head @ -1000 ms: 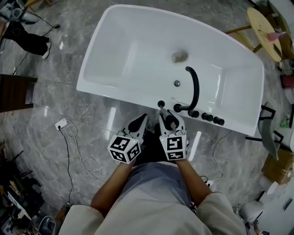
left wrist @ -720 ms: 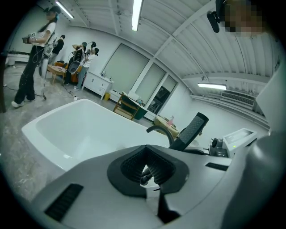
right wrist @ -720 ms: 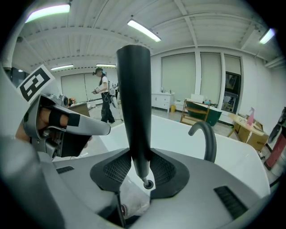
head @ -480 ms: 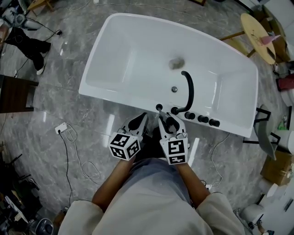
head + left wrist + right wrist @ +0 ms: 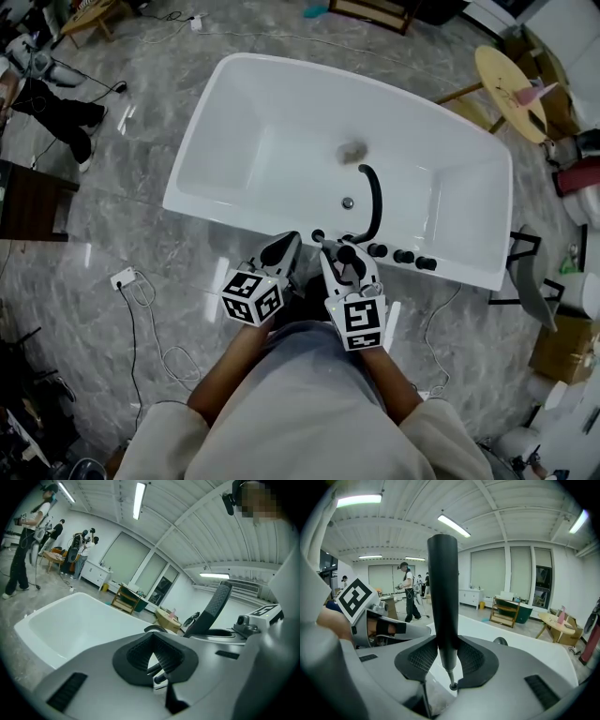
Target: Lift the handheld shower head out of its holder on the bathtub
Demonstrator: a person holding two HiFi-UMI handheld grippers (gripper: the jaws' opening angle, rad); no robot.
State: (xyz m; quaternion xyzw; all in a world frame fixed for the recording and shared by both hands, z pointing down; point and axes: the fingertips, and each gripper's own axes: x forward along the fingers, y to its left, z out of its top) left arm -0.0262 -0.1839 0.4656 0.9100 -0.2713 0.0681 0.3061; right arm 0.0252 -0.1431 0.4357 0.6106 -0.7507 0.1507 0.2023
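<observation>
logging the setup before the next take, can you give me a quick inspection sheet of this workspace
surface: white bathtub on a grey tiled floor.
job's things: black shower head upright in the right gripper; the holder on the near rim looks empty.
clutter: nothing seen in the tub.
grippers: right gripper's fingers shut on the shower head; left gripper fingers together, holding nothing.
cables: white cable with power strip on the floor at left; another white cable at right.
surroundings: black spout, knobs, round wooden table, a person standing farther off.
</observation>
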